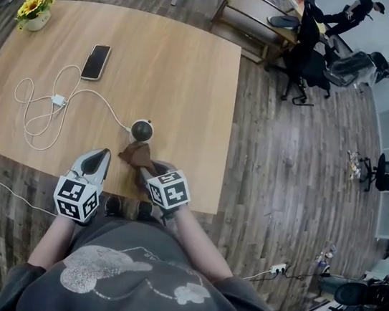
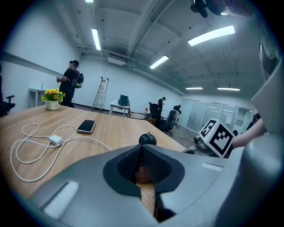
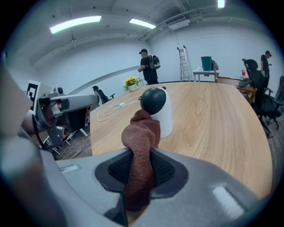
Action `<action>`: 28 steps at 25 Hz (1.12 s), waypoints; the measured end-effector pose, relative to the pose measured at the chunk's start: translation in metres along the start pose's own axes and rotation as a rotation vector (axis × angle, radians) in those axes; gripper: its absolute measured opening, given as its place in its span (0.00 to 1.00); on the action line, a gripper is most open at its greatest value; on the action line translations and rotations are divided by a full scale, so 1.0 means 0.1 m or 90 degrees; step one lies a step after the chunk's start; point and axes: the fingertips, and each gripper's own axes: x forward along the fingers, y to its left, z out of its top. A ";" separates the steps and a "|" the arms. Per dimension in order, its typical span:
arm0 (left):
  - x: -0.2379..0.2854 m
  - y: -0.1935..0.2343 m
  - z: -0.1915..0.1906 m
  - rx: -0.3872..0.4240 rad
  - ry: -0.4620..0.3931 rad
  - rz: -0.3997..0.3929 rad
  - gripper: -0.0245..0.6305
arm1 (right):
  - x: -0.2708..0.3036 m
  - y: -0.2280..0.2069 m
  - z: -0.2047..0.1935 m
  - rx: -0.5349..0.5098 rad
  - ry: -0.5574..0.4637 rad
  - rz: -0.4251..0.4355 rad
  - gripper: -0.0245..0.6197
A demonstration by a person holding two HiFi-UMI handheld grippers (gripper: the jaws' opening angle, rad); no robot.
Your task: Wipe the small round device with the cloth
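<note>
The small round device (image 1: 141, 131), a white base with a dark ball-shaped top, stands on the wooden table (image 1: 191, 78) near its front edge. My right gripper (image 1: 146, 171) is shut on a brown cloth (image 1: 136, 155), whose bunched end rests just short of the device. In the right gripper view the cloth (image 3: 142, 137) rises between the jaws right in front of the device (image 3: 155, 106). To the left, my left gripper (image 1: 98, 158) hovers over the table edge, shut with nothing in it. From the left gripper (image 2: 142, 153), the device (image 2: 147, 138) lies ahead.
A white charging cable (image 1: 43, 103) runs from the device to loops at the left. A dark phone (image 1: 95, 62) lies beyond it, and a pot of yellow flowers (image 1: 34, 10) stands at the far left corner. Office chairs (image 1: 308, 52) and desks stand off to the right.
</note>
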 end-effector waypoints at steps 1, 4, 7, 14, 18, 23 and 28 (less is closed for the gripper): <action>0.01 -0.01 0.03 0.003 -0.003 -0.001 0.07 | -0.07 0.02 0.01 -0.005 -0.011 0.002 0.16; 0.04 0.00 0.17 0.009 -0.018 0.000 0.07 | -0.34 0.05 0.10 -0.021 -0.056 0.004 0.16; 0.08 0.04 0.32 0.018 -0.035 0.005 0.07 | -0.63 -0.06 0.30 -0.008 -0.123 -0.016 0.16; 0.13 0.06 0.48 0.024 -0.052 0.019 0.07 | -0.59 -0.38 0.52 0.027 -0.158 -0.040 0.16; 0.09 0.07 0.48 0.023 -0.049 0.033 0.07 | -0.38 -0.44 0.50 0.041 -0.135 -0.027 0.16; 0.08 0.04 0.43 0.021 -0.040 0.047 0.07 | -0.21 -0.49 0.40 0.042 -0.105 -0.019 0.16; 0.13 -0.02 0.37 0.018 -0.030 0.053 0.07 | -0.09 -0.57 0.26 0.031 -0.058 -0.014 0.16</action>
